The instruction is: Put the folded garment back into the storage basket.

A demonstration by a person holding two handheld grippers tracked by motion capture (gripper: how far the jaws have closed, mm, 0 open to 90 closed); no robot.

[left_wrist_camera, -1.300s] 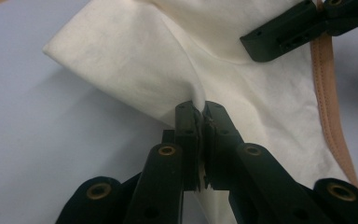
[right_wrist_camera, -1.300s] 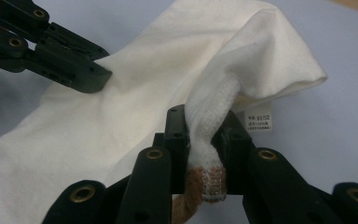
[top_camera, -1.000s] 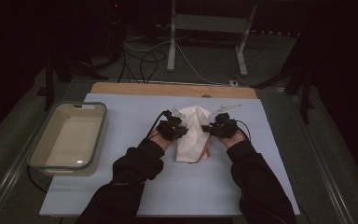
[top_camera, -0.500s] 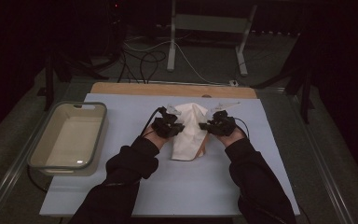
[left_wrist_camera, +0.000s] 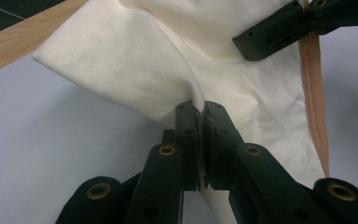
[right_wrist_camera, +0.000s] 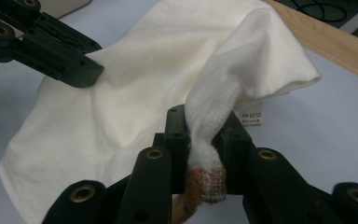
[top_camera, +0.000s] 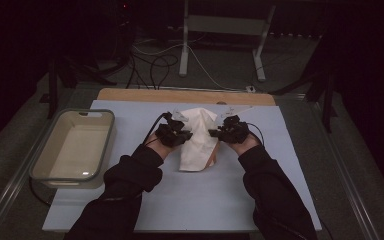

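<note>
A cream-white cloth [top_camera: 198,139] with a tan strap [left_wrist_camera: 314,98] along one edge lies crumpled at the middle of the pale blue table mat [top_camera: 190,200]. My left gripper [top_camera: 180,135] pinches the cloth's left side, its jaws shut on a fold [left_wrist_camera: 196,100]. My right gripper [top_camera: 219,132] holds the right side, jaws closed on a bunched roll of the cloth [right_wrist_camera: 209,140] with an orange-brown trim end [right_wrist_camera: 196,186] below it. The cloth is lifted slightly between the two grippers. A small label [right_wrist_camera: 251,119] hangs from its edge.
A shallow cream tray with a grey-green rim [top_camera: 37,167] stands at the left edge of the mat. A wooden strip [top_camera: 185,95] runs along the table's far side. Beyond it are cables and a metal stand [top_camera: 220,30] on the floor.
Both hands have moved a little away from me with the cloth, which now looks slightly more raised and gathered between the grippers.
</note>
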